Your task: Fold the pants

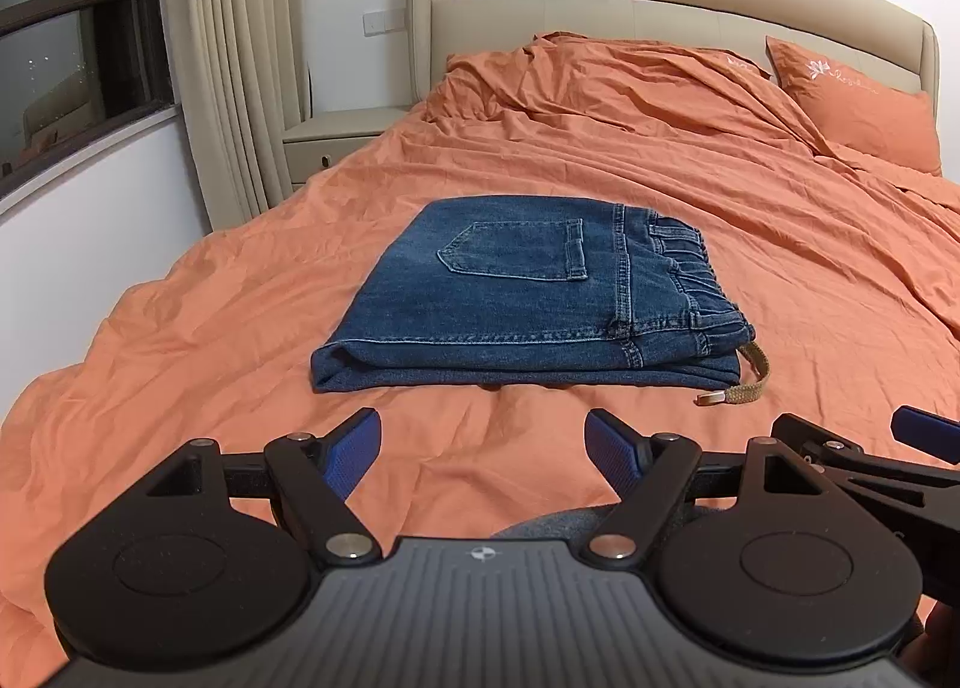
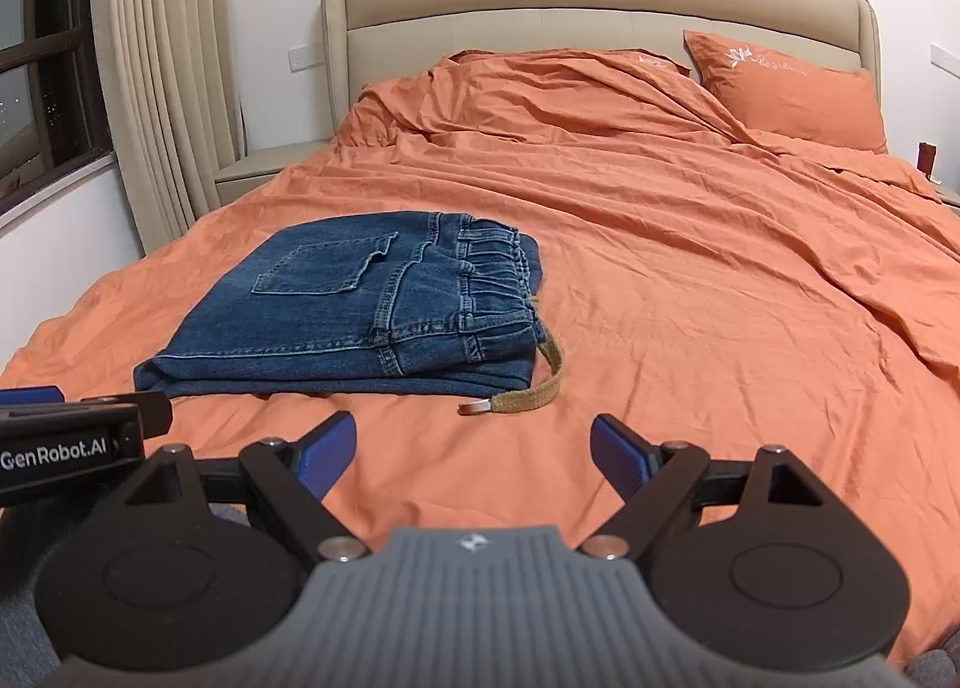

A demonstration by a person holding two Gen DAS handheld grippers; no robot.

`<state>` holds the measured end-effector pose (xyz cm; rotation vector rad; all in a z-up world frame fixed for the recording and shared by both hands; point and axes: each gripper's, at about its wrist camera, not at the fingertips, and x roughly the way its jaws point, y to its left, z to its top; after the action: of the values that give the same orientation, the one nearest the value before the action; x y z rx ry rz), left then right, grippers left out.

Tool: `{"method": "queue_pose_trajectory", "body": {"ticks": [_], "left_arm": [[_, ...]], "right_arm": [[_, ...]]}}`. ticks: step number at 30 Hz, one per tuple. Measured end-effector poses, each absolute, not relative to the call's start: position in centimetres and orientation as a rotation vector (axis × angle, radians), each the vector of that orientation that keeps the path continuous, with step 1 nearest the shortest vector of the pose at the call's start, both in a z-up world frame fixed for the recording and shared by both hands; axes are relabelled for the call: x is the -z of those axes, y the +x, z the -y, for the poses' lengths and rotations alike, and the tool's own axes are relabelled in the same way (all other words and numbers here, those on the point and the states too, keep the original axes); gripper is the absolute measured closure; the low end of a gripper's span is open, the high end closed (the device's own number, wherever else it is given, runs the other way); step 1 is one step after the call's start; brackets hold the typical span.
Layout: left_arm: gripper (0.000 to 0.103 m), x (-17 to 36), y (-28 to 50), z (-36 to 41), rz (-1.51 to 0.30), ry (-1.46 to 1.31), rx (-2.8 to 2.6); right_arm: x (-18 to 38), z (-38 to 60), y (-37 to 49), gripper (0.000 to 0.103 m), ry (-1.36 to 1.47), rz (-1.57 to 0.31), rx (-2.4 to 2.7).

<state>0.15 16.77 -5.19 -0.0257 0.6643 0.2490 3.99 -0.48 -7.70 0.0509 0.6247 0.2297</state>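
The left claw hangs wide and empty just short of the folded blue denim pants, which sit in a neat stack on the orange-sheeted bed. At the stack's right corner the tan woven drawstring trails out, so it could snag the right claw, also spread wide and empty, and drag the fold apart.
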Motion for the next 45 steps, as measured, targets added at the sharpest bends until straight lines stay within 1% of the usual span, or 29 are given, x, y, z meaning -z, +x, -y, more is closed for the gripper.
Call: {"method": "queue_pose_trajectory", "body": {"ticks": [45], "left_arm": [[0.012, 5.07, 0.12, -16.82, -0.665, -0.02, -0.245]], "right_arm": [[7.96, 0.7, 4.2, 0.021, 0.046, -0.649, -0.237]]}}
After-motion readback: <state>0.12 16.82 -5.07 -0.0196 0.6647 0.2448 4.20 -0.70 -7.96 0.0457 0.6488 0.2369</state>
